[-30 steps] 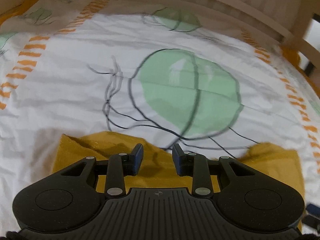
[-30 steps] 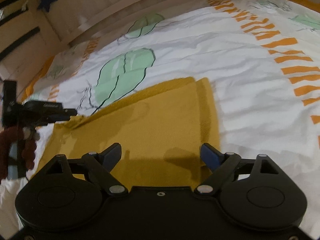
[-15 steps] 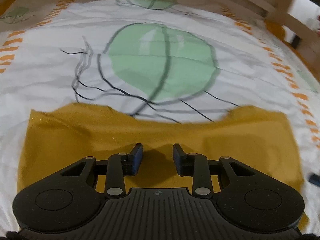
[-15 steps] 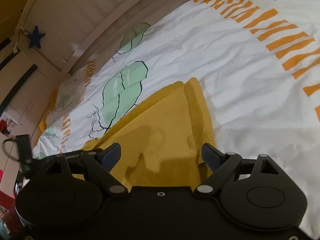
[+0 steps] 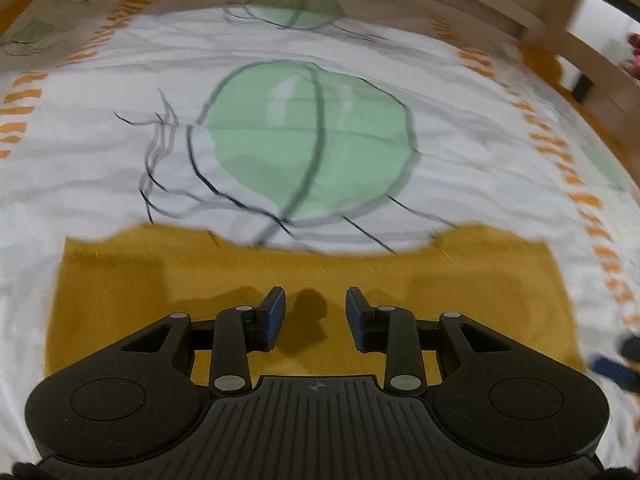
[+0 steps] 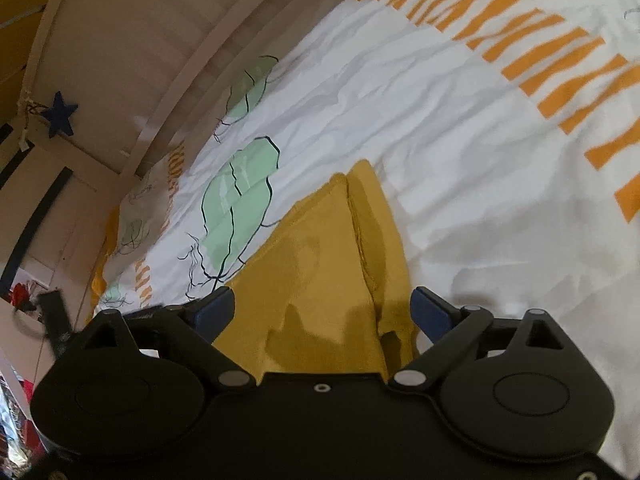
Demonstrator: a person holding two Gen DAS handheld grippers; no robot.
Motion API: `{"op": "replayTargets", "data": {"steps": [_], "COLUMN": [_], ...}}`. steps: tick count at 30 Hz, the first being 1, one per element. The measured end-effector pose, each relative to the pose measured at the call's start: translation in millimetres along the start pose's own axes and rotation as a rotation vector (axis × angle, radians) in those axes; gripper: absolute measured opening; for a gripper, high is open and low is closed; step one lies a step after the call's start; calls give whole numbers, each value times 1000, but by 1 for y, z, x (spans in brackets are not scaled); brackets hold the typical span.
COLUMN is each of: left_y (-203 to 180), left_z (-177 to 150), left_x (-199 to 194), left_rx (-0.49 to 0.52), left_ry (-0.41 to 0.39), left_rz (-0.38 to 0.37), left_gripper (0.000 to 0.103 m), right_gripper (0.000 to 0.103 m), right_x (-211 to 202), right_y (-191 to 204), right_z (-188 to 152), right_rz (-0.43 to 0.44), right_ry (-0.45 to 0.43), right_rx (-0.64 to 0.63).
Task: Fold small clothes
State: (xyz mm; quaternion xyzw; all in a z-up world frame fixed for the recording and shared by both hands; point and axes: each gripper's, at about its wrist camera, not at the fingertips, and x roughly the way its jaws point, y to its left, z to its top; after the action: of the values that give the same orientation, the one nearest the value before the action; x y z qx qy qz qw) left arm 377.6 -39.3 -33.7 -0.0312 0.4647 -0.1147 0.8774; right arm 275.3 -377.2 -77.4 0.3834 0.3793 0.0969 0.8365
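**Yellow garment laid flat on a printed bedsheet**

White bedding (image 5: 100, 152) printed with green leaf shapes, black line drawings and orange dashes is spread across a bed, and a pale wooden bed frame (image 6: 132, 60) is seen curving along its far edge. On this sheet a mustard-yellow garment (image 5: 320, 276) is laid flat, close to the near edge of the bed, with its far hem just touching the lower tip of the largest green leaf print (image 5: 308, 140). In the right wrist view the same garment (image 6: 316, 264) is seen from its end, where one layer is folded over another and a seam runs lengthwise between them.

The left gripper (image 5: 315, 314) is held low over the middle of the garment, its jaws parted by a moderate gap, and nothing is gripped between them; a shadow is cast on the cloth under the gap. The right gripper (image 6: 323, 312) is opened wide over the garment's end, and no cloth is pinched by it.

A dark blue star (image 6: 59, 114) is hung on the wall beyond the bed frame.
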Motion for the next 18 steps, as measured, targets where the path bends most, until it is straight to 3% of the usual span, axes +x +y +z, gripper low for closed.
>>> {"op": "replayTargets", "data": {"steps": [4,9,18], "left_y": [-13,-20,-24], "left_z": [-32,-70,-112], "left_x": [-26,-48,-41], "left_rx": [16,12,15], "left_ry": [39,77,91], "left_rz": [-68,-101,-45], "left_gripper": [40,41,41], "right_gripper": [101,102,102], "right_x": [6,9,12], "right_y": [-3,-6,-14], "right_z": [-3,-5,-7], "right_rz": [9,-1,4], "right_ry": [31,52,70], "right_rx": [17,20,53]}}
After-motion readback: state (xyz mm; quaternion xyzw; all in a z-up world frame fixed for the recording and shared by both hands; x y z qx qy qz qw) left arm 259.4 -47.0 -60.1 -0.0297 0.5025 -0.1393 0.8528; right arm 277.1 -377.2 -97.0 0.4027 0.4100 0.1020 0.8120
